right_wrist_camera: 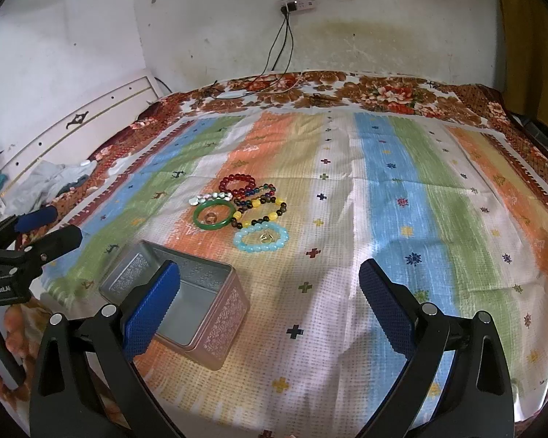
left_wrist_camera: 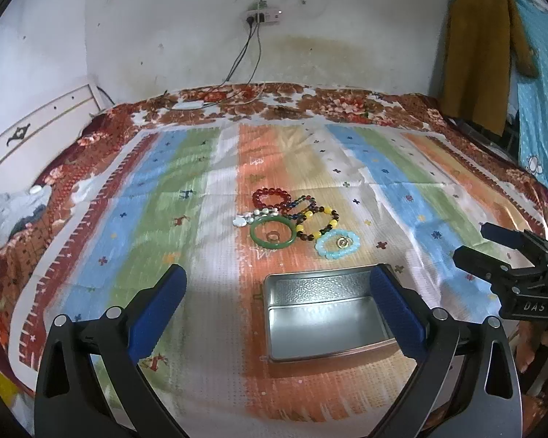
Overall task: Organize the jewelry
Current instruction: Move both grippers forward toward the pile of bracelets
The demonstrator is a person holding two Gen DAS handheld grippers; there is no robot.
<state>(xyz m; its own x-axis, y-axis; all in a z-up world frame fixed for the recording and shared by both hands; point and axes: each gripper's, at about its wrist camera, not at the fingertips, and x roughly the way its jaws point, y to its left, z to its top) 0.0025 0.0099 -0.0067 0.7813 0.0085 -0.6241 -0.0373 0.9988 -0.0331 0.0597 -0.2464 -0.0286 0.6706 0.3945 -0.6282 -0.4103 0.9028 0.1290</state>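
A cluster of jewelry lies on the striped cloth: a red bead bracelet (left_wrist_camera: 271, 199), a green bangle (left_wrist_camera: 272, 235) with a ring inside, a yellow-and-dark bead bracelet (left_wrist_camera: 318, 223), a light blue bead bracelet (left_wrist_camera: 337, 243) with a gold ring inside, and a white bead piece (left_wrist_camera: 254, 216). An open empty metal tin (left_wrist_camera: 325, 323) sits nearer than the cluster. My left gripper (left_wrist_camera: 278, 292) is open above the tin. My right gripper (right_wrist_camera: 268, 284) is open, to the right of the tin (right_wrist_camera: 186, 292), short of the jewelry (right_wrist_camera: 244, 208).
The striped cloth (right_wrist_camera: 402, 189) covers a floral bedspread (left_wrist_camera: 310, 104). A white headboard (left_wrist_camera: 36, 135) and crumpled grey cloth (left_wrist_camera: 7, 215) are at left. Cables hang from a wall socket (left_wrist_camera: 261, 16). A brown garment (left_wrist_camera: 478, 54) hangs at right.
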